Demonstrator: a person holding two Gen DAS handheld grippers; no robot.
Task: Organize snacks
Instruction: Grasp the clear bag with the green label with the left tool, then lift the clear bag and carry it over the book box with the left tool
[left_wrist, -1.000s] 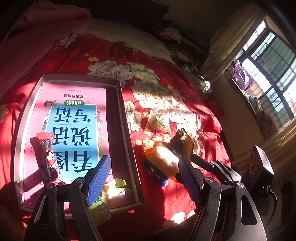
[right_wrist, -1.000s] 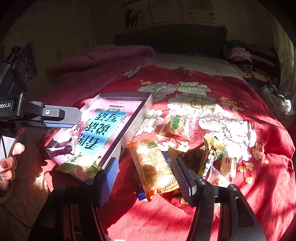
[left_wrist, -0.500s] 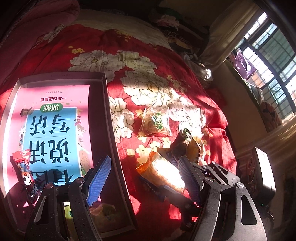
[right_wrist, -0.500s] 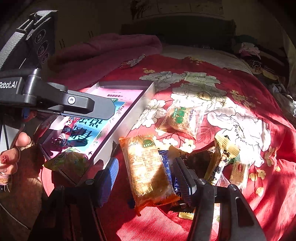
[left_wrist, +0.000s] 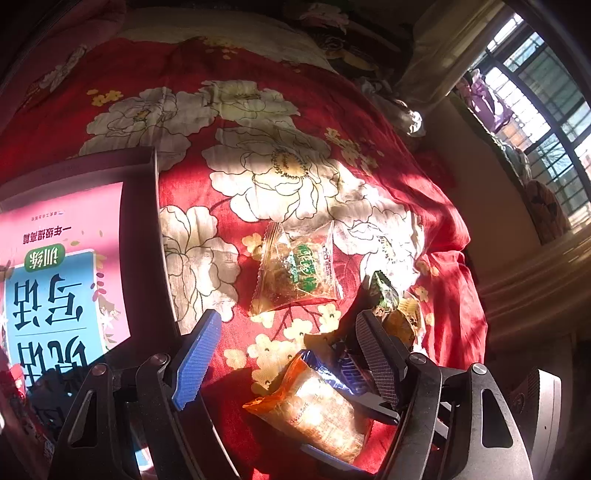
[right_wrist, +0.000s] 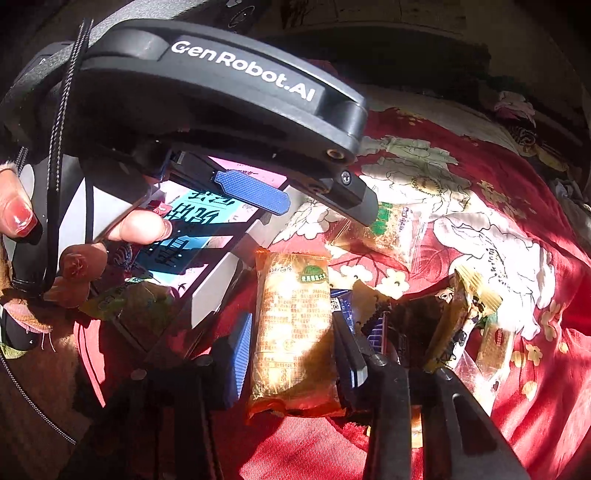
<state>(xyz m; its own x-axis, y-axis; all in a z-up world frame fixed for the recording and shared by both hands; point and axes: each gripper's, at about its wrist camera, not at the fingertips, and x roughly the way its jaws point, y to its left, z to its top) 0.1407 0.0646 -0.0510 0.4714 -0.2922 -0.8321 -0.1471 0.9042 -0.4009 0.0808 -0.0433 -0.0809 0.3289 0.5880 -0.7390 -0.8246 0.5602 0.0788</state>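
Snacks are being gathered from a flowered red bedspread (left_wrist: 295, 110) into a shallow tray (left_wrist: 144, 236), and the one in hand now is the orange-wrapped biscuit pack (right_wrist: 293, 325). It sits lengthwise between the blue pads of the right gripper (right_wrist: 291, 343), whose jaws have just been closing on its long sides; the pads look pressed against the wrapper, so it is judged to be gripped across its narrow width, probably because that span fits the jaws best. Just right of it a blue wrapper (right_wrist: 345, 306) and a heap of small sweets (right_wrist: 469, 317) are left lying. The left gripper (left_wrist: 288, 354) is held wide open with nothing between its pads, poised above the near end of a clear packet with green print (left_wrist: 295, 273), which seems the likeliest next pick. To the left, the tray is lined with a pink and blue booklet (left_wrist: 55, 280) and already holds a green packet (right_wrist: 125, 302) at its near end.
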